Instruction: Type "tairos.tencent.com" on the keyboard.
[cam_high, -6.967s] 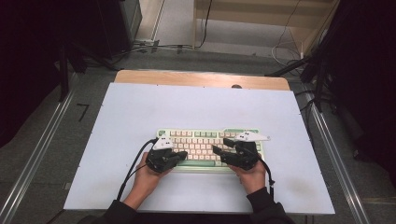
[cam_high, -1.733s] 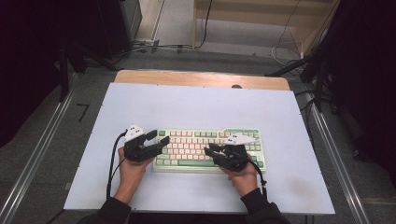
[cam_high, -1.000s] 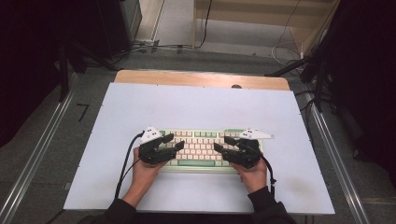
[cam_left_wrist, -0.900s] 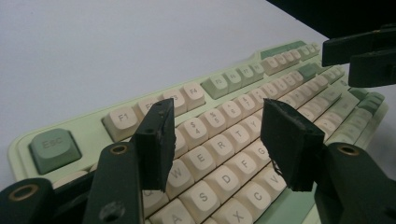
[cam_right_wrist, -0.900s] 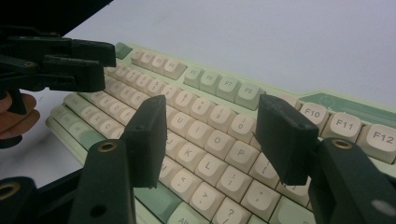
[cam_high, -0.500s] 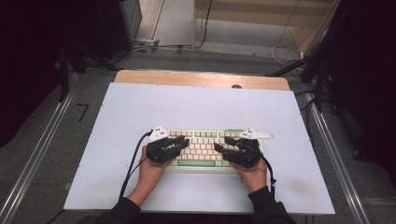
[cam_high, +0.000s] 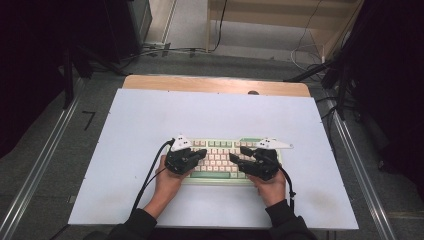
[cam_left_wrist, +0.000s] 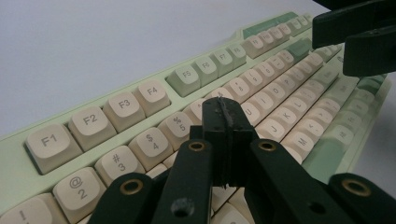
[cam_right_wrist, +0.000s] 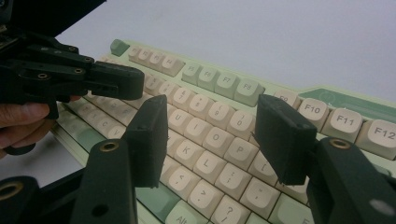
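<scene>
Keyboard (cam_high: 220, 159) on table (cam_high: 150, 120), near front edge; both grippers above it
</scene>
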